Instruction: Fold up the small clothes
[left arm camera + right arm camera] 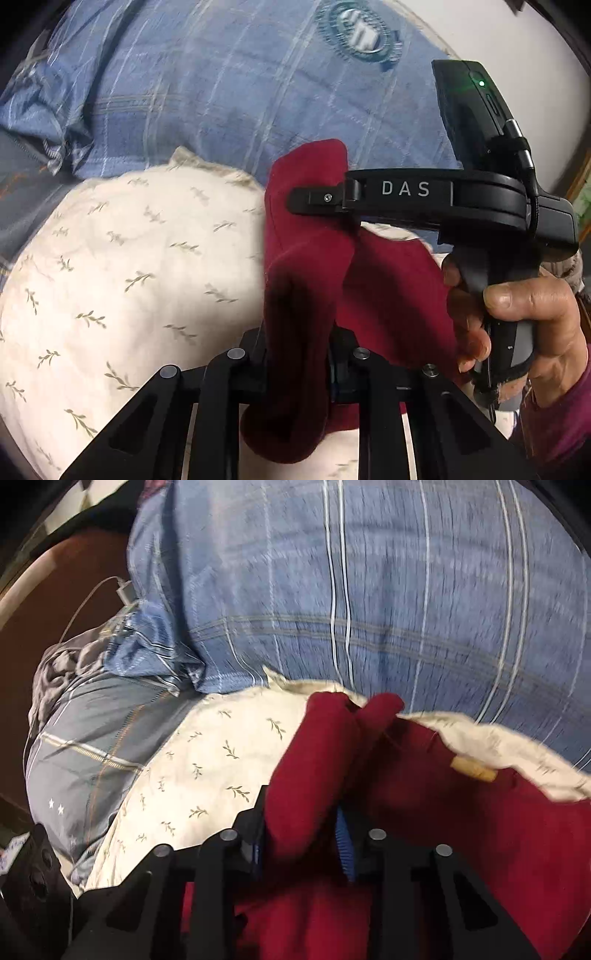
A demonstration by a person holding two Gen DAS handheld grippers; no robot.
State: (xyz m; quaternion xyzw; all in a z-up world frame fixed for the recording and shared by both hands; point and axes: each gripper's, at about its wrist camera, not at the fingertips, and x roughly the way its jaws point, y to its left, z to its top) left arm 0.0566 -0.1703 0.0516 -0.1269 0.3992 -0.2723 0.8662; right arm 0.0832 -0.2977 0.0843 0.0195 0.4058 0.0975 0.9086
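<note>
Two grippers, left gripper [295,354] and right gripper [303,834], both clamped on bunched dark red garment [306,273] held above cream leaf-print pillow [129,277], near blue plaid bedding [221,92]; folding apparently barely begun, no neat fold visible yet.

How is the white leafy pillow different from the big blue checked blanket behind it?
The cream white pillow with little green leaf sprigs is pale, while the blue plaid blanket is denim blue. The pillow bears sprigs; the blanket bears pale stripes and a round badge. The pillow lies nearer, under the dark red cloth; the blanket lies behind. Both are soft bedding.
</note>
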